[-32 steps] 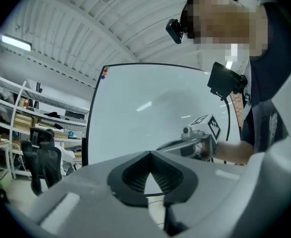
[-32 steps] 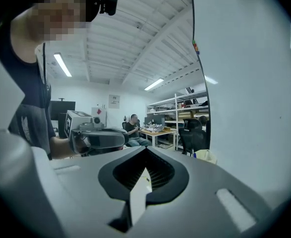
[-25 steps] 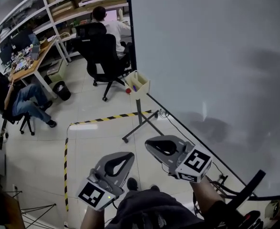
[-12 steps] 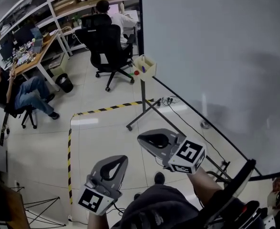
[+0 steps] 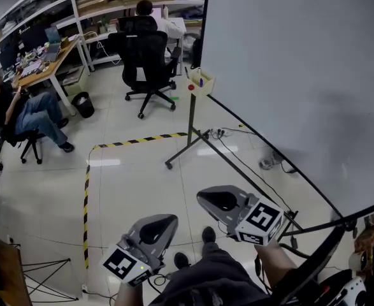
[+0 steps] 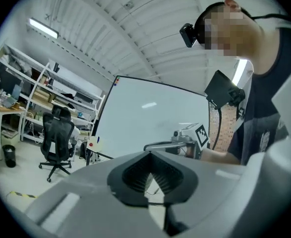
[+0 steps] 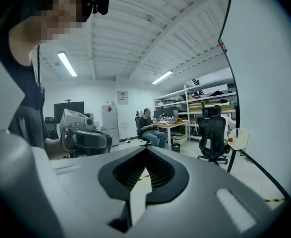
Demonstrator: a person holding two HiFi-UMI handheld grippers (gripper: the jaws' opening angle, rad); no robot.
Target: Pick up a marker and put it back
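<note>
Far left first: a seated person (image 5: 18, 110) at the desk (image 5: 43, 62), another in an office chair (image 5: 145, 59) by the far shelves (image 5: 97, 5). Both are well apart from the action, so no bearing on the task. Yellow-black floor tape (image 5: 139, 141) runs across the floor on the near side of them, prob. marking off the work zone. Near, bottom centre-left, the left gripper (image 5: 169, 222): jaws closed tight, nothing between them, held about level & pointing far, towards the stand (image 5: 190, 129). Fair enough, nothing to hold yet. Up past it, the tray (image 5: 204, 87) hangs at the far-left corner of the whiteboard (image 5: 288, 69), atop the stand post, w/ the marker (image 5: 200, 80) upright in it. There's a red round thing on the tray's left face; can't tell what it is. That marker's the target, and it's well apart from both tools, so this reads as the approach, pick not yet begun. Just right of the left one, the right gripper (image 5: 202, 196): also closed & empty, tipped a bit down, reaching farther than its mate, so my guess is it takes the marker. Its jaws must part before the tray. Rest of the right side is bare board.
</note>
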